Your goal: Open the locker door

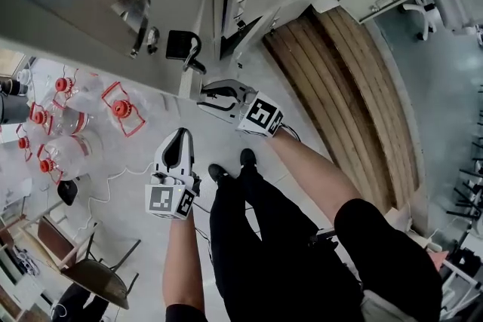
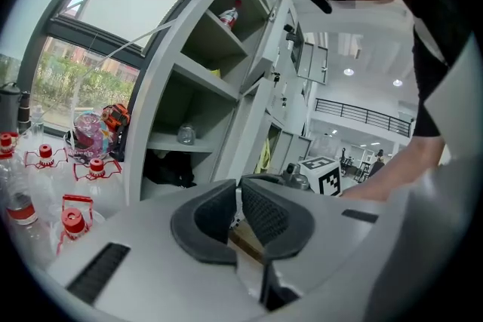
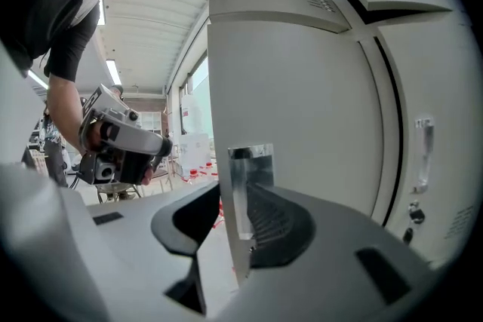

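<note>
Head view: right tongs (image 1: 213, 97) meet the door (image 1: 198, 19); left tongs (image 1: 175, 153) hang back.

Left gripper view: tongs (image 2: 238, 192) pressed together, empty.

Right gripper view: tongs (image 3: 230, 200) spread, straddling the door's (image 3: 287, 87) free edge at its metal plate (image 3: 249, 177). It looks like stiff, light, slippery sheet steel, so hook that edge.

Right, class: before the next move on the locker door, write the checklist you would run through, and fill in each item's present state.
1. Edge of the locker door between the jaws of the right gripper: ok, its metal handle plate stands there.
2. Pads of the right gripper pressing on the door: not ok, a gap shows beside one jaw.
3. Nothing in the left gripper: ok, jaws together, empty.
4. Door kept free of the left gripper: ok, it hangs apart from it in the head view.
5. Swing path free of the red-capped bottles: cannot tell.
</note>
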`<action>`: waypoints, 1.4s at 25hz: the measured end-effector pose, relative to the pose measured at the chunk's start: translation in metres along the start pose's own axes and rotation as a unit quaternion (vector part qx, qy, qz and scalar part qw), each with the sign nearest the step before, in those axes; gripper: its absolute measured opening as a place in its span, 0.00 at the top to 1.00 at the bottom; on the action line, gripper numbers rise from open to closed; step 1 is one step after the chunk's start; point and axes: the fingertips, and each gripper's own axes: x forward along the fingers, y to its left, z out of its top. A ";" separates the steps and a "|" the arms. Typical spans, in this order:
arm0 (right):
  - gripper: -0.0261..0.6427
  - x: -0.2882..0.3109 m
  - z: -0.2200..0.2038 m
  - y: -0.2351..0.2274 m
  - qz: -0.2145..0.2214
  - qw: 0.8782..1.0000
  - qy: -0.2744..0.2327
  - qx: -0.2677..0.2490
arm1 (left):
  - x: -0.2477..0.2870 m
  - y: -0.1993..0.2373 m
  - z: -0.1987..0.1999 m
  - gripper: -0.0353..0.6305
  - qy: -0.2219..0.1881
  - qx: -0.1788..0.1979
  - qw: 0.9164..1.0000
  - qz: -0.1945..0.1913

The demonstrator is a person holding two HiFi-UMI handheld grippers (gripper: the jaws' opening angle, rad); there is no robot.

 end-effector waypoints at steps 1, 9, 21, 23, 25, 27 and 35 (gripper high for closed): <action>0.78 -0.003 -0.001 0.001 0.002 1.000 0.002 0.002 | 0.002 -0.002 -0.002 0.92 0.002 -0.002 1.000 -0.002; 0.78 -0.010 0.000 0.002 -0.007 1.000 0.008 -0.005 | 0.017 -0.009 0.001 0.92 0.009 -0.011 1.000 -0.015; 0.78 -0.029 -0.004 -0.002 -0.048 0.999 0.015 -0.010 | 0.026 -0.011 0.001 0.92 0.017 -0.001 0.999 -0.036; 0.78 -0.033 -0.005 -0.002 -0.053 0.998 0.016 -0.008 | 0.025 -0.010 0.000 0.92 0.017 -0.001 0.999 -0.037; 0.79 -0.038 -0.007 -0.002 -0.058 0.998 0.019 -0.010 | 0.023 -0.012 -0.001 0.92 0.019 0.001 0.999 -0.041; 0.80 -0.043 -0.007 -0.002 -0.062 0.998 0.024 -0.016 | 0.022 -0.014 -0.002 0.92 0.022 0.003 0.999 -0.046; 0.80 -0.084 -0.014 -0.011 -0.068 0.997 0.024 -0.009 | 0.027 -0.041 -0.015 0.92 0.030 0.007 0.999 -0.039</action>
